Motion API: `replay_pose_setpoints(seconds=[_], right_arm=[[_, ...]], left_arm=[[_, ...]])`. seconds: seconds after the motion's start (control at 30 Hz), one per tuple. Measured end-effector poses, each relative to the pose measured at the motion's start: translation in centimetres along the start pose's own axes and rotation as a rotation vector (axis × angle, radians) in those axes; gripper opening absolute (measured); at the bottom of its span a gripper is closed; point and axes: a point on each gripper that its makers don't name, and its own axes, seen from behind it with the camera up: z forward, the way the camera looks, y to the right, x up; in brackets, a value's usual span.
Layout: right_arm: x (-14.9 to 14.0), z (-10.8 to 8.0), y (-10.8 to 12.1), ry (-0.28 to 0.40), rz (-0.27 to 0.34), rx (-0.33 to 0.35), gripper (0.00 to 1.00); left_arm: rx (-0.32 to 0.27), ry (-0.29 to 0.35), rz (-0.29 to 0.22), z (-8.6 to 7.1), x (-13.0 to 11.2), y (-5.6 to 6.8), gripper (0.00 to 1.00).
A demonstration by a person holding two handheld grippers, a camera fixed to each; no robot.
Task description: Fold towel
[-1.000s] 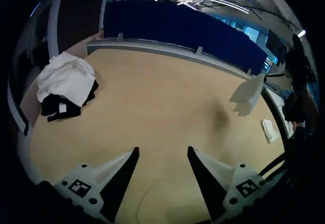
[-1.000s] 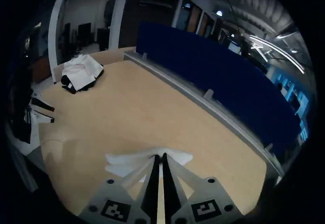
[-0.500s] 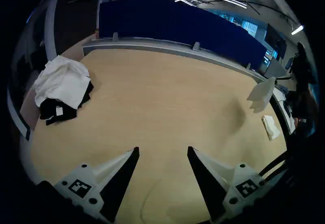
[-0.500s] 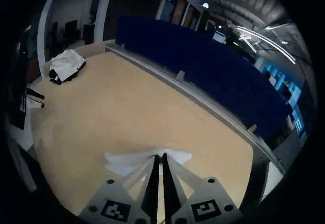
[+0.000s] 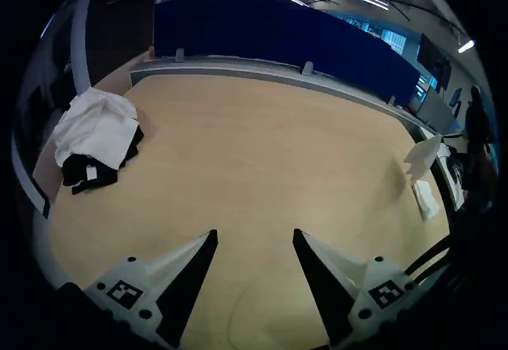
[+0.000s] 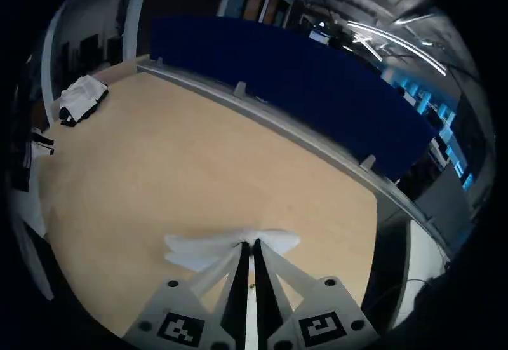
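Note:
In the right gripper view my right gripper is shut on a folded white towel, whose layers fan out to both sides of the fingertips above the wooden table. In the left gripper view my left gripper stands open over the table with nothing between its fingers. Far to the right in that view, the held white towel hangs above the table's right edge, over another folded white cloth lying there.
A heap of white and black cloth lies at the table's left edge, small and far off in the right gripper view. A blue partition on a grey rail runs along the back. A person is at the right edge.
The right gripper has carried the towel further right, toward the table's right edge near the folded cloth. The left gripper has stayed open in about the same place.

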Motion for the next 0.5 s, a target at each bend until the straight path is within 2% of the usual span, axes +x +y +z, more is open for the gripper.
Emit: replay_pose_setpoints(seconds=[0.2, 0.5], right_arm=[[-3.4, -0.2, 2.1, -0.045, 0.021, -0.019, 0.05], [-5.8, -0.6, 3.2, -0.071, 0.037, -0.032, 0.05]], left_arm=[[-0.002, -0.007, 0.011, 0.3, 0.0, 1.0, 0.88], [-0.018, -0.010, 0.032, 0.4, 0.3, 2.5, 0.88]])
